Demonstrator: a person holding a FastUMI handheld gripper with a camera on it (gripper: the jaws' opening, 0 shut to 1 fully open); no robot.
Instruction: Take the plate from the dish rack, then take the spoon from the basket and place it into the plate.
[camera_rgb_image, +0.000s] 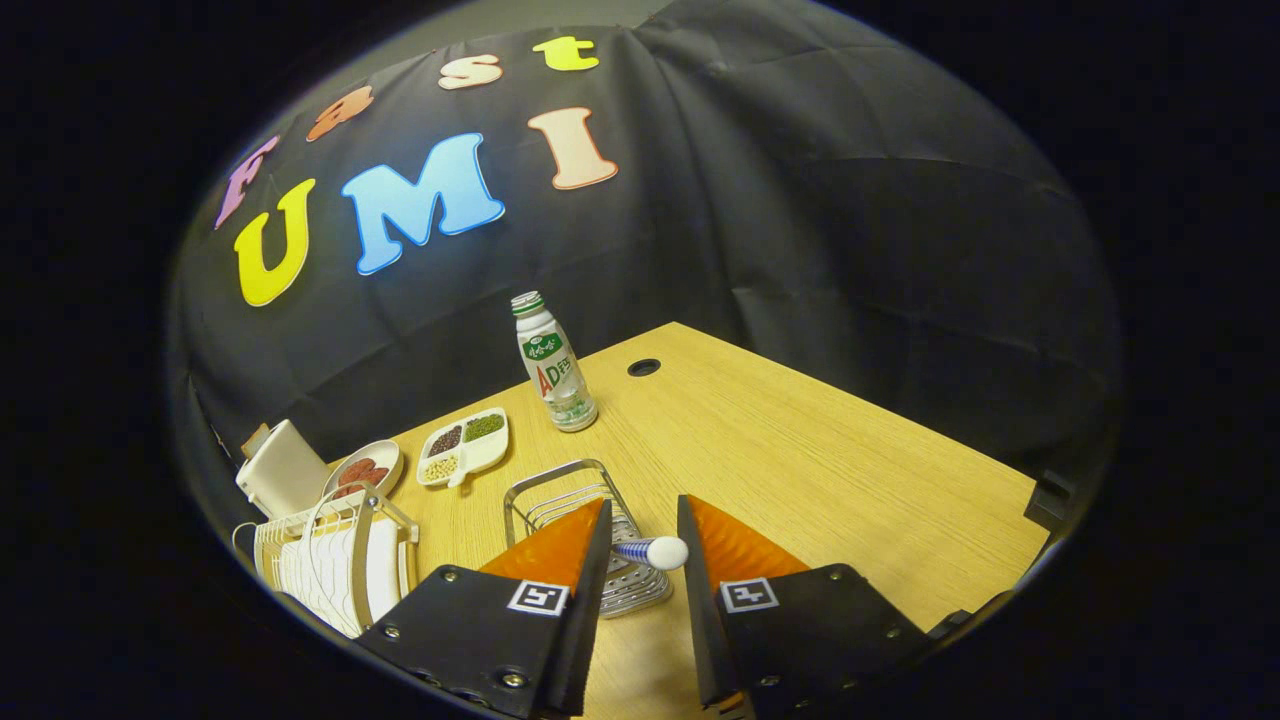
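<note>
My gripper (643, 530) hangs over the wire basket (575, 500) on the wooden table (800, 450). The spoon (650, 552), with a blue-and-white striped handle and a rounded white end, spans the narrow gap between my fingers. Its striped part meets the left finger and its white end meets the right finger, so the gripper looks shut on it. The spoon's bowl is hidden. The white dish rack (335, 555) stands left of the fingers, with white plates (310, 575) upright in its slots.
Beyond the basket stand a drink bottle (552, 365), a divided dish of beans (465, 447) and a small plate with red pieces (362, 468). A white box (280, 468) sits behind the rack. A cable hole (644, 367) is near the table's far edge.
</note>
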